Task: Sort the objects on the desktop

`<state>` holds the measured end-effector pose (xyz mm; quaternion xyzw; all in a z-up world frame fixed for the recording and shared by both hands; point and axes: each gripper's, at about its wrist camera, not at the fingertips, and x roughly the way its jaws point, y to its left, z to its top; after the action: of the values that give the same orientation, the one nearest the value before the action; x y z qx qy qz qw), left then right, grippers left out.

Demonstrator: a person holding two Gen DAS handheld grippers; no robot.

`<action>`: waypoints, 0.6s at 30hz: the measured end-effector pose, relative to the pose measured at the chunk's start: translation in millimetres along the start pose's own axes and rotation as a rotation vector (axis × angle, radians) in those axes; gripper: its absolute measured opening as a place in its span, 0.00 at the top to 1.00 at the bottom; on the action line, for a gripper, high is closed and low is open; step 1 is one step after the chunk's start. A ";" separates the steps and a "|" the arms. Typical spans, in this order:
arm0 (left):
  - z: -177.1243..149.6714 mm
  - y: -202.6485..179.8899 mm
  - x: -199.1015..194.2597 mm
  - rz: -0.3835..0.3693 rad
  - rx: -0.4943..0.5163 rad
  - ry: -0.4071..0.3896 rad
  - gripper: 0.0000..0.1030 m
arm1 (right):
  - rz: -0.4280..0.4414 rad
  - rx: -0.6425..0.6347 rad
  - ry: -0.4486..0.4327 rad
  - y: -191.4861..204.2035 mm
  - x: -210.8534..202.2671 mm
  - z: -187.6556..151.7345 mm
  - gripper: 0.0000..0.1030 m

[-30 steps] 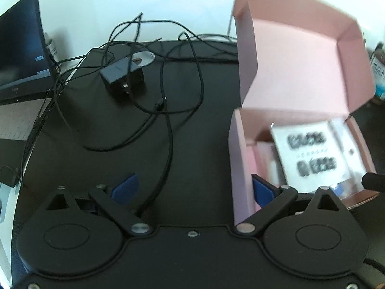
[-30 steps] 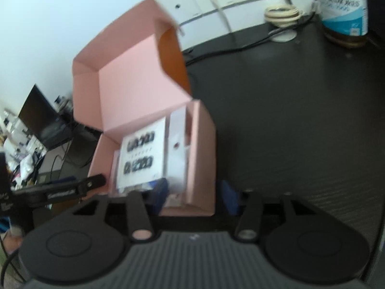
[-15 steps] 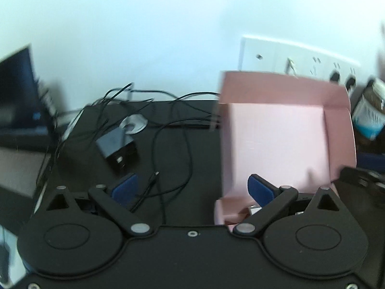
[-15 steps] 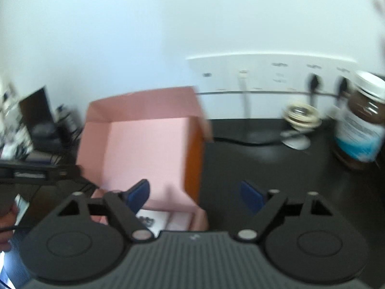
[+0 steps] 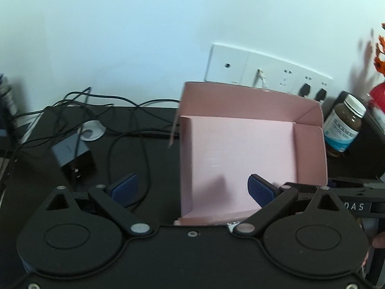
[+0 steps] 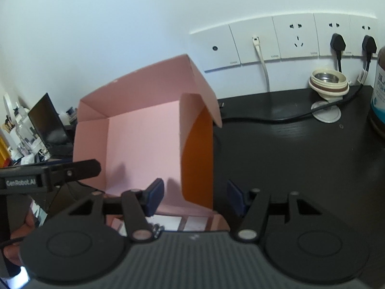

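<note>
An open pink box stands on the black desk with its lid upright. My left gripper is open and straddles the box's left wall, its right pad in front of the lid's inside. My right gripper straddles the lid's orange side flap; its jaws are closing and the pads are still apart from the flap. White cards lie in the box below the pads. One of the right gripper's fingers shows at the box's right side.
A black charger and tangled cables lie left of the box. A brown bottle stands to its right. White wall sockets with plugs, a round cream lid and a dark laptop are behind.
Both views have tilted up, so the box's contents dropped almost out of view and the wall fills the top. The right gripper's jaws have narrowed around the lid's side flap.
</note>
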<state>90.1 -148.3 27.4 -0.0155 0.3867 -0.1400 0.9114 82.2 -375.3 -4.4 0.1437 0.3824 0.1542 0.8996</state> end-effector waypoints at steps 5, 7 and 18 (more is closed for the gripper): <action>1.5 10.3 24.5 0.050 -0.040 0.090 0.04 | 0.001 0.005 -0.009 2.0 1.2 1.8 0.44; 1.4 15.1 33.4 0.074 -0.057 0.131 0.04 | -0.003 0.007 -0.001 3.4 4.8 3.1 0.44; 8.3 7.3 27.6 0.056 -0.033 0.132 0.02 | 0.029 -0.013 0.015 13.7 9.7 8.1 0.43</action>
<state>116.0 -149.4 12.9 -0.0105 0.4483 -0.1090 0.8872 92.3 -360.2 -0.1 0.1425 0.3858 0.1709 0.8954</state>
